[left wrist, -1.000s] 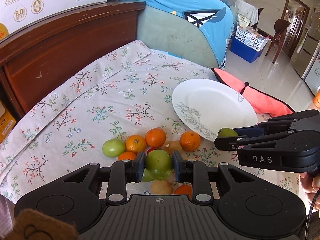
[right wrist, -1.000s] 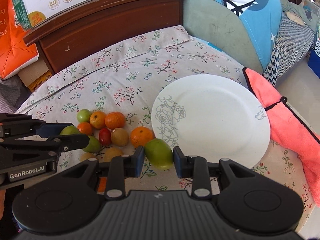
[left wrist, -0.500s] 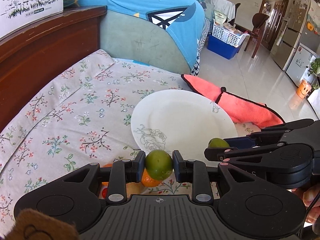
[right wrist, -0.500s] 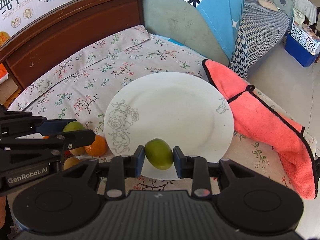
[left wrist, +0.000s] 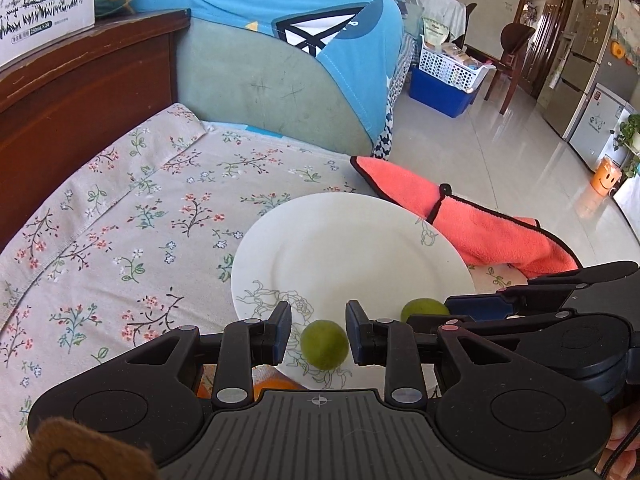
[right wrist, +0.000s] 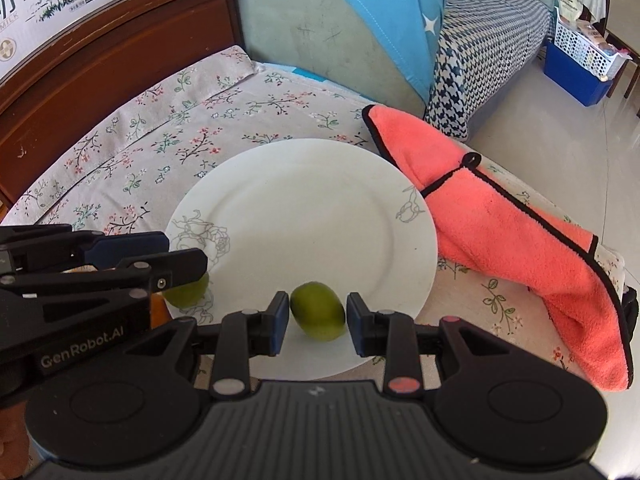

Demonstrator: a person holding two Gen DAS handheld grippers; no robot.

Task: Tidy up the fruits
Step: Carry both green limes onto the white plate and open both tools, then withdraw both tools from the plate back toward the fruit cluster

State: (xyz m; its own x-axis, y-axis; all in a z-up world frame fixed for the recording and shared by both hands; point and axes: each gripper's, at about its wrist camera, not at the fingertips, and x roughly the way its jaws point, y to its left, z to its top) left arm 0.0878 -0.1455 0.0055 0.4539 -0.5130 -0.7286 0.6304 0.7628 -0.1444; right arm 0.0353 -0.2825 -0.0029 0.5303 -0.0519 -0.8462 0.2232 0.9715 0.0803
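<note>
Both tongs hang over the near edge of the white plate [right wrist: 304, 200], which lies on the flowered bed. The left tongs [left wrist: 319, 332] are spread wide, and a round green fruit [left wrist: 324, 344] sits between the fingers with a gap on each side, resting on the plate's near rim by the printed rose. The right tongs [right wrist: 313, 322] are likewise spread, and an oval green fruit [right wrist: 318, 316] lies between them on the plate, touching neither finger.

The left view shows an orange [left wrist: 274, 384] just off the plate's near edge, partly hidden under the left tongs; it also shows the right tongs from the side. The right view shows the round fruit half hidden behind the left tongs, and a coral towel [right wrist: 500, 232] touching the plate's far right rim.
</note>
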